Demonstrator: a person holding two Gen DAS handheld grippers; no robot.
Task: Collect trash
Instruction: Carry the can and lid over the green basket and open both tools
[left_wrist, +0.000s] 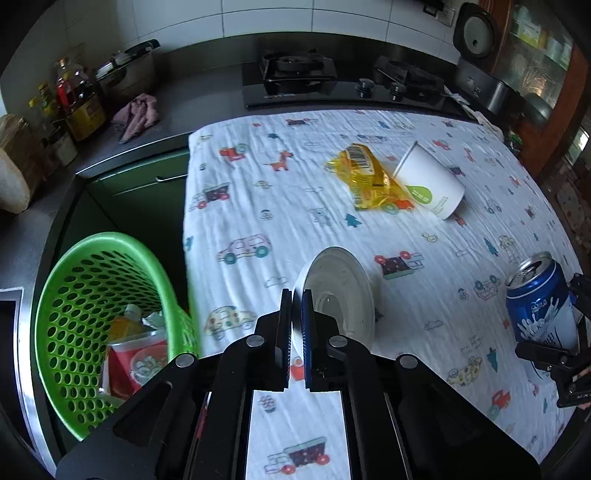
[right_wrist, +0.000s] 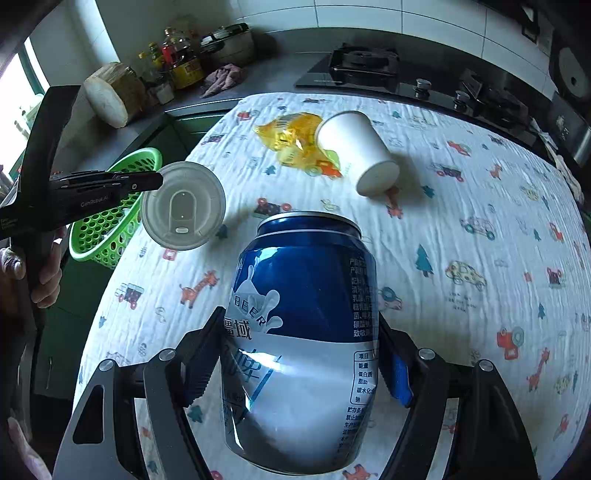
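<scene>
Partway through, judging by how things lie. Already in the green basket (left_wrist: 110, 317) off the left edge of the bench (left_wrist: 295, 192): a red cup, a yellowish wrapper and some crumpled scraps. In hand now, two pieces. Left tool (left_wrist: 295, 325) pressed together on the rim of a white plastic lid (left_wrist: 340, 291), lifted clear of the patterned cloth and hanging near the left edge, beside the basket. Right tool (right_wrist: 295, 362) spread wide around a blue and white can (right_wrist: 306, 332), pads pinching its sides, can upright-ish and raised above the cloth near the front right corner.

Still left on the bench, toward the far middle: a yellow wrapper (left_wrist: 369, 177) and a white paper cup (left_wrist: 428, 181) lying on its side, touching or overlapping the wrapper. So two carried pieces to drop and two more to fetch, by the look of it.

Hard to make out: the bottom of the basket, hidden by its near wall; whether the can holds any liquid; whether the paper cup rests on the wrapper or just against it. Bench front edge cut off by both tools. Blurred at the rims of both views, so counter clutter behind only roughly readable.
</scene>
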